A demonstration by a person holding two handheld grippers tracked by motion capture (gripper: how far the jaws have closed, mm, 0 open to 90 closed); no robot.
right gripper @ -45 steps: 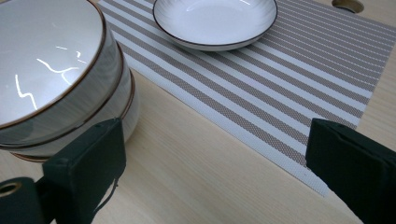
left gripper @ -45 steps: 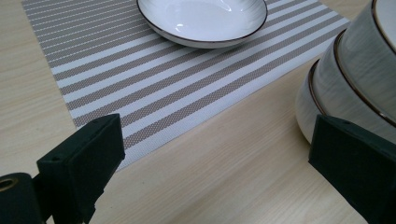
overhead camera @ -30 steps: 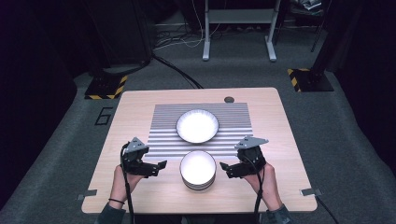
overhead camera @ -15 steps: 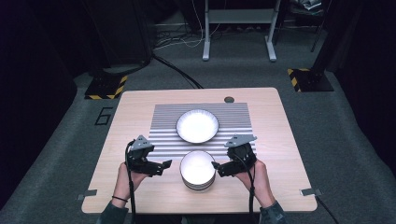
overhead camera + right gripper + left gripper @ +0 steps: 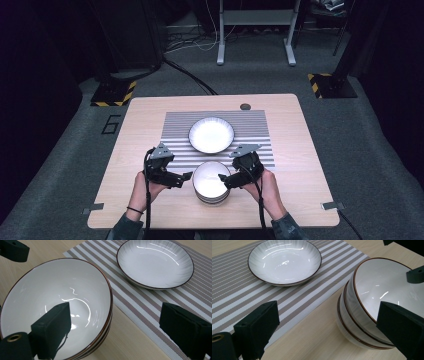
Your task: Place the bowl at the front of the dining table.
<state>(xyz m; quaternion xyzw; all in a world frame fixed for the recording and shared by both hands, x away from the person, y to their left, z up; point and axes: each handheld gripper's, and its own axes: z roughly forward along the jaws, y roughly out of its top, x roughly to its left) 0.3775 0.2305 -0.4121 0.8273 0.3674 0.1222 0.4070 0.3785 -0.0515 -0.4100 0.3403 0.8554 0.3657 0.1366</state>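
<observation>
Left gripper (image 5: 186,176) gaped empty | right gripper (image 5: 223,180) gaped astride bowl stack (image 5: 211,182) rim, near desk (image 5: 150,112) edge | lower bowls mostly hidden

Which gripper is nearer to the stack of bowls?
Right. The right gripper has one finger over the rim of the stack of bowls; the left gripper sits just off its left side.

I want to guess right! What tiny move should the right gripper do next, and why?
Probably close the right gripper on the top bowl's rim: its fingers are open, one over the inside of the bowl stack, the other outside it.
</observation>
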